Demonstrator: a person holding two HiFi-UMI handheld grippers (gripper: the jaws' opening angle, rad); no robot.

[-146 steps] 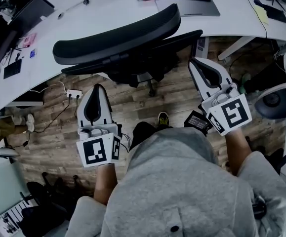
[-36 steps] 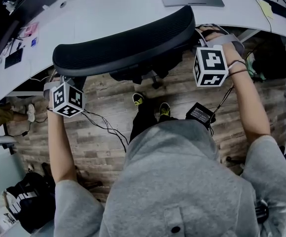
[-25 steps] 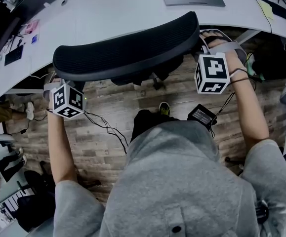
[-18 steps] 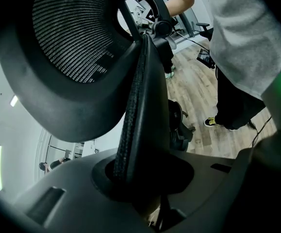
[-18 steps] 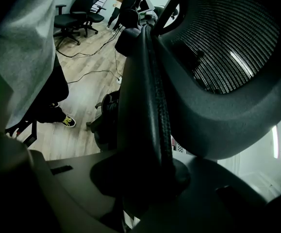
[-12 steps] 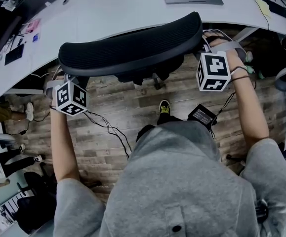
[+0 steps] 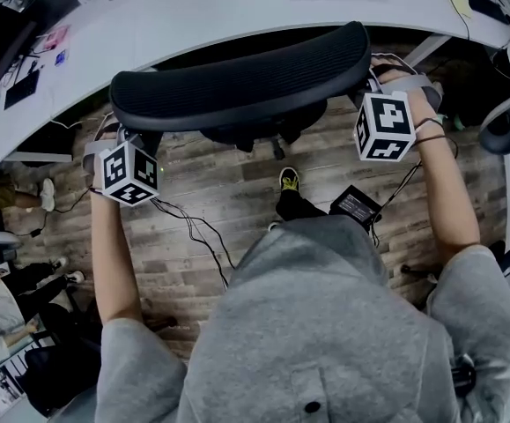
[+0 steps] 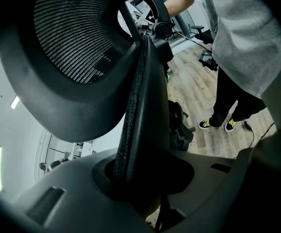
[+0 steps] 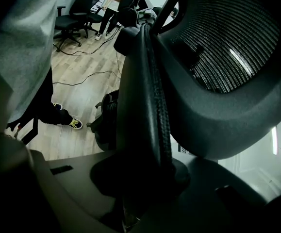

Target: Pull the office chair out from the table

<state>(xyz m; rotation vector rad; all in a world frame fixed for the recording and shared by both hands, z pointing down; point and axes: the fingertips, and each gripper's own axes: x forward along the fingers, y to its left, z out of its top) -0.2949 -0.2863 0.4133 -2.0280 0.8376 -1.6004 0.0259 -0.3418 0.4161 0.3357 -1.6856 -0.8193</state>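
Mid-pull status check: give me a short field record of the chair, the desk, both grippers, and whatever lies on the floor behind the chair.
chair: black mesh office chair backrest, upright, in front of the desk
desk: curved white desk, its edge close to the backrest top
left: left gripper shut on the backrest's left edge
right: right gripper shut on the backrest's right edge
floor: wood-plank floor, with black cables and a small black box between chair and person
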